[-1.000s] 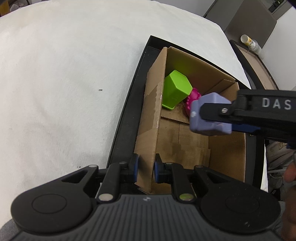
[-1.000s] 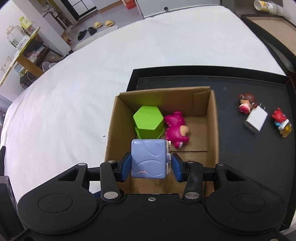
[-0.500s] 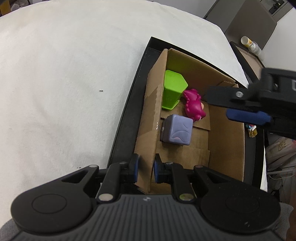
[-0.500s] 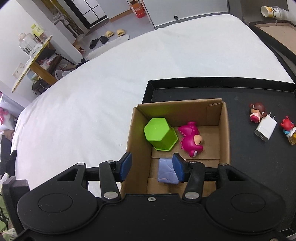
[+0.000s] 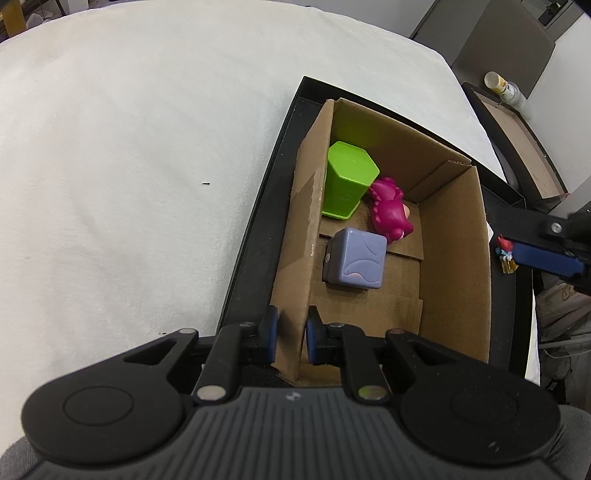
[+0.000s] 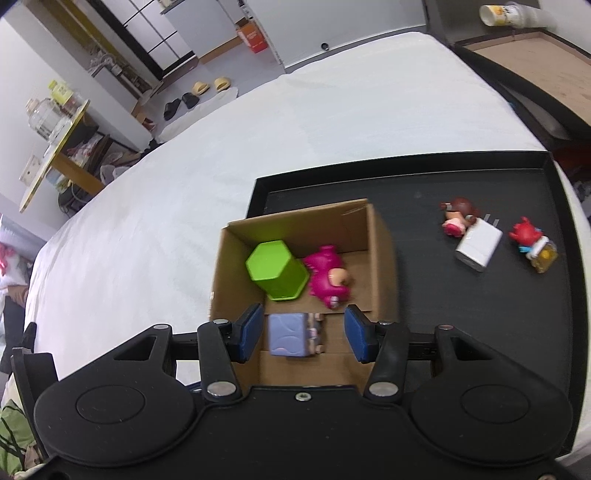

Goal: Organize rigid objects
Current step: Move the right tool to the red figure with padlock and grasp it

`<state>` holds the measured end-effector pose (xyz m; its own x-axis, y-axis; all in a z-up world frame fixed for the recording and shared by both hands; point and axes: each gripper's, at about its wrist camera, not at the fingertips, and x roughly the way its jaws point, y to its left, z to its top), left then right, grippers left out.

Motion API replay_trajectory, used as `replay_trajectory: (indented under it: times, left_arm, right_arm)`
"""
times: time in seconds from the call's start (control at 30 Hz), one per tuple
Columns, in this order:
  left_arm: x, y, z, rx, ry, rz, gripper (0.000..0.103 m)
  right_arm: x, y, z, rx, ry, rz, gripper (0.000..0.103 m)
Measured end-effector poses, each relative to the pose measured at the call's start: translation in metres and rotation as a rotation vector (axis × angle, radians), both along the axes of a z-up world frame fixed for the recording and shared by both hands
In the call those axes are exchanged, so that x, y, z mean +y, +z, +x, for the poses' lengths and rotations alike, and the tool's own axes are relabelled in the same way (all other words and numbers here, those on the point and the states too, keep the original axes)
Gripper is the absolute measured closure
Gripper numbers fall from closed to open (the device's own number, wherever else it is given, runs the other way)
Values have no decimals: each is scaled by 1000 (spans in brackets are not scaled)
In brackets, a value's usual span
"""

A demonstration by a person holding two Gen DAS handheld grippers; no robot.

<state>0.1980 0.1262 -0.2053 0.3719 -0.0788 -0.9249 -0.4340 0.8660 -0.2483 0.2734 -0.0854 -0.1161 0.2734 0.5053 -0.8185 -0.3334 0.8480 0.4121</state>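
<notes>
An open cardboard box (image 5: 454, 258) stands on a black tray (image 5: 258, 221). Inside it are a green hexagonal container (image 5: 345, 181), a pink toy figure (image 5: 389, 214) and a lavender cube (image 5: 356, 260) lying on the floor. My left gripper (image 5: 291, 338) is shut on the box's left wall near its front corner. My right gripper (image 6: 304, 334) hovers open above the box (image 6: 382, 251). The cube (image 6: 288, 334) lies free well below its pads. The green container (image 6: 275, 267) and the pink toy (image 6: 328, 280) lie beyond it. One blue pad of the right gripper's fingers (image 5: 543, 258) shows at the right edge of the left wrist view.
On the tray (image 6: 461, 314) to the right of the box lie a small doll (image 6: 458, 218), a white charger (image 6: 478, 249) and a red figure (image 6: 530, 240). White cloth (image 6: 258, 147) covers the table around the tray. A paper cup (image 6: 498, 14) stands on a far surface.
The right gripper let go of the lavender cube, which dropped onto the box floor. It then drew up and away to the right. The left gripper kept its hold on the box wall.
</notes>
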Motion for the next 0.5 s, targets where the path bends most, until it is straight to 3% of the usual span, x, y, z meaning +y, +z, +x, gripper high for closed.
replay_trajectory:
  times: [0.5]
  left_arm:
    - [-7,3,3,19,2,45,89]
  right_arm:
    - [-60,-10,11,17,-101,33,44]
